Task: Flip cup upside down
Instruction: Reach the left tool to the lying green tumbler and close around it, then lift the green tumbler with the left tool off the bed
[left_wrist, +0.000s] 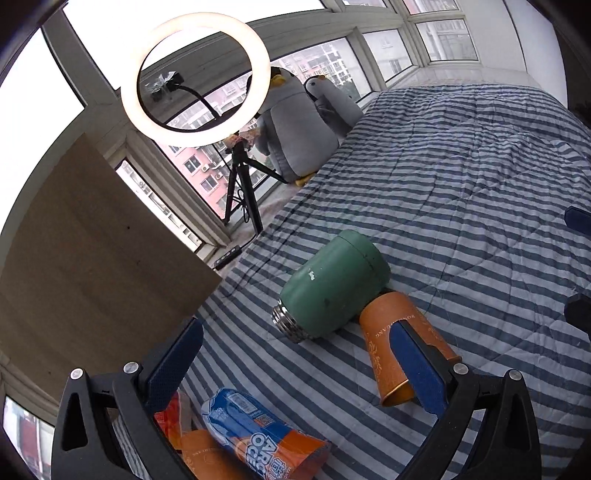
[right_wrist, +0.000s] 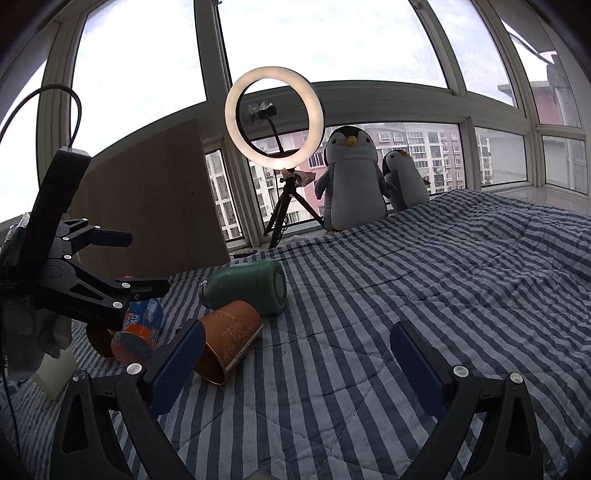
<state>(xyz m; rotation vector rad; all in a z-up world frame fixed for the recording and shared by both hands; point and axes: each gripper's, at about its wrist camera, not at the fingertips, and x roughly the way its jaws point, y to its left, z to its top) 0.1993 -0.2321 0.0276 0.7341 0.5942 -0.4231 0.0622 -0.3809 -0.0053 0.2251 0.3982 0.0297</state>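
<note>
An orange paper cup (left_wrist: 391, 325) lies on its side on the striped bed cover, its base against a green flask (left_wrist: 332, 284). It also shows in the right wrist view (right_wrist: 231, 332). My left gripper (left_wrist: 299, 343) is open and empty, hovering over the cover; its right finger (left_wrist: 417, 365) is in front of the cup's mouth end. My right gripper (right_wrist: 295, 350) is open and empty, with the cup just beyond its left finger (right_wrist: 177, 365). The left gripper (right_wrist: 144, 262) shows at the left in the right wrist view. A second orange cup (left_wrist: 207, 458) lies partly hidden under a snack pack.
A blue and orange snack pack (left_wrist: 258, 439) lies near the left gripper. The green flask (right_wrist: 247, 286) lies on its side without a lid. A ring light on a tripod (right_wrist: 275, 122), two plush penguins (right_wrist: 351, 177) and a cardboard sheet (right_wrist: 155, 206) stand by the window.
</note>
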